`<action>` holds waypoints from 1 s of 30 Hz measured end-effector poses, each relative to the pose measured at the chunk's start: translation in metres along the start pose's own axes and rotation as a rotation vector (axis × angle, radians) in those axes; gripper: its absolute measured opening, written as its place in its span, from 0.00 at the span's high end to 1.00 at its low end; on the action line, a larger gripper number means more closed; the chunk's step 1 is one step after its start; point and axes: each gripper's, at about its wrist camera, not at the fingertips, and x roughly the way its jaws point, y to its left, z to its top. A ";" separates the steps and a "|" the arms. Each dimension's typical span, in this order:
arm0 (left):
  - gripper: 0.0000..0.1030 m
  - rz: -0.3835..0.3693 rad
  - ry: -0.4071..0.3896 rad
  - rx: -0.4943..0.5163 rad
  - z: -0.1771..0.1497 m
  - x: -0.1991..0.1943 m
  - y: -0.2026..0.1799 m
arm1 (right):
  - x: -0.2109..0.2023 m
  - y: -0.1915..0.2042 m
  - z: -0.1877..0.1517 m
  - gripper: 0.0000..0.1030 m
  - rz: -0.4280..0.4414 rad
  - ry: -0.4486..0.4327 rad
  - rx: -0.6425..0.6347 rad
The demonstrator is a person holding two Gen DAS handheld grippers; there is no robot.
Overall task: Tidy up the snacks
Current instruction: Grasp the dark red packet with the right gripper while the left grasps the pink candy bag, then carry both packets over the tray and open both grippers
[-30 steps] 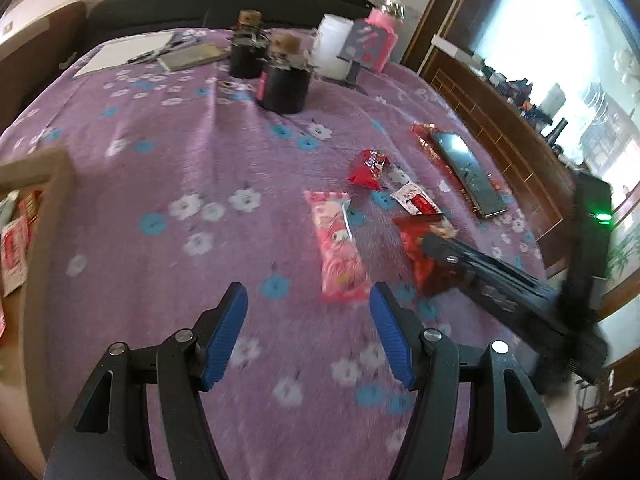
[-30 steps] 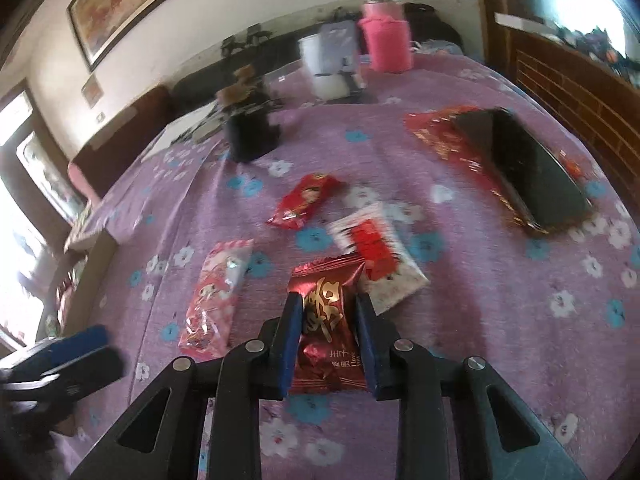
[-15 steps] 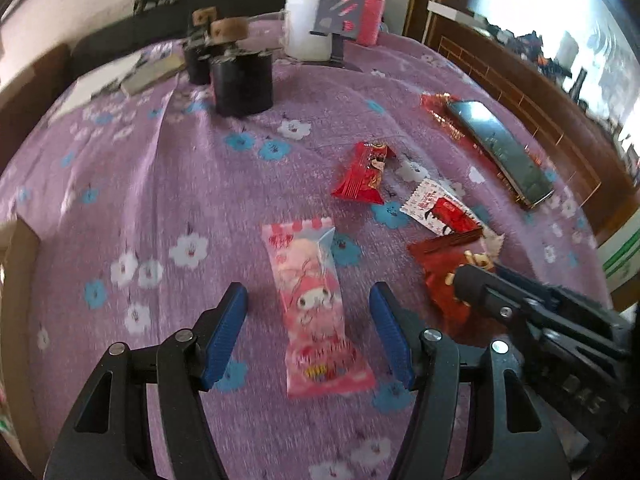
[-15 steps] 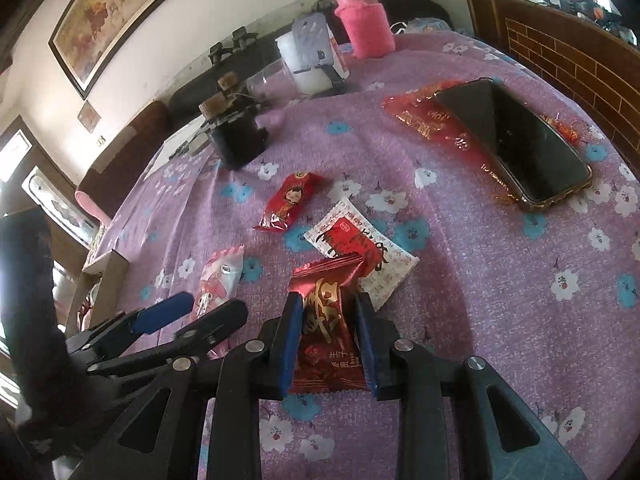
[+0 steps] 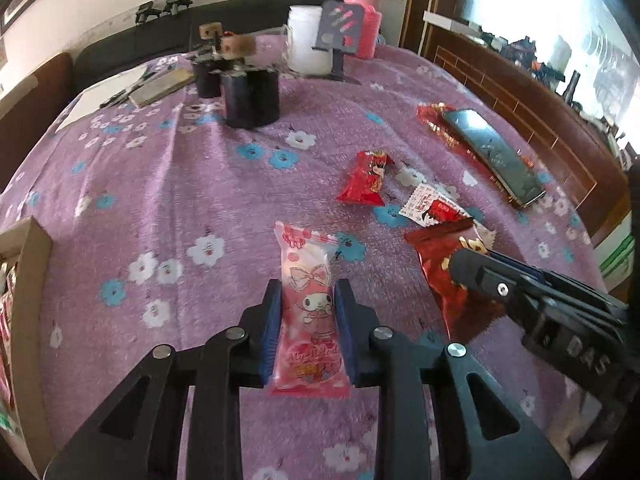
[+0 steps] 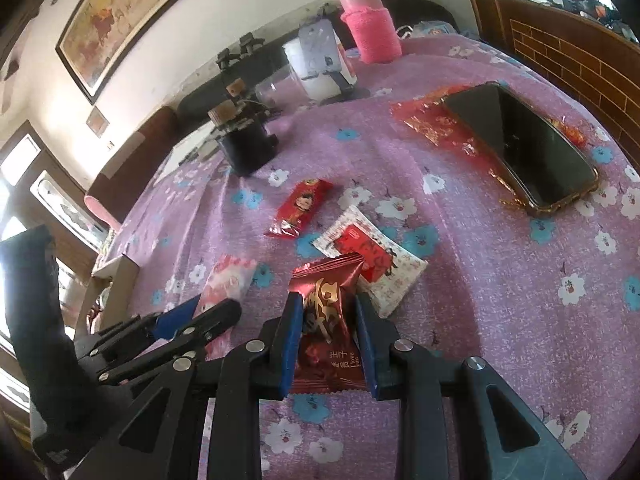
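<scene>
My left gripper [image 5: 307,294] is shut on a pink cartoon snack packet [image 5: 308,312] lying on the purple flowered cloth. My right gripper [image 6: 327,306] is shut on a dark red foil snack [image 6: 325,332], which also shows in the left wrist view [image 5: 444,268] beside the right gripper's fingers [image 5: 520,292]. A small red packet [image 5: 366,178] and a white-and-red packet [image 5: 434,208] lie loose further back. The pink packet [image 6: 230,284] and the left gripper's fingers [image 6: 192,328] show at the left in the right wrist view.
A cardboard box [image 5: 28,280] holding snacks stands at the left edge. A phone [image 5: 492,154] lies on red wrapping at the right. Black jars [image 5: 252,92], a white jar [image 5: 308,50] and a pink bottle [image 5: 366,28] stand at the back.
My left gripper moved forward over the pink packet and closed on it. My right gripper stayed shut on the dark red snack.
</scene>
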 end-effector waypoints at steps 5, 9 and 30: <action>0.78 -0.036 -0.040 -0.040 -0.008 -0.027 0.014 | -0.004 0.006 0.000 0.73 0.039 -0.027 -0.015; 0.78 -0.020 -0.023 -0.037 -0.014 -0.029 0.020 | -0.005 0.009 -0.001 0.73 0.036 -0.033 -0.025; 0.80 -0.017 -0.009 0.068 0.012 -0.032 -0.008 | -0.003 0.005 -0.001 0.73 0.047 -0.032 -0.012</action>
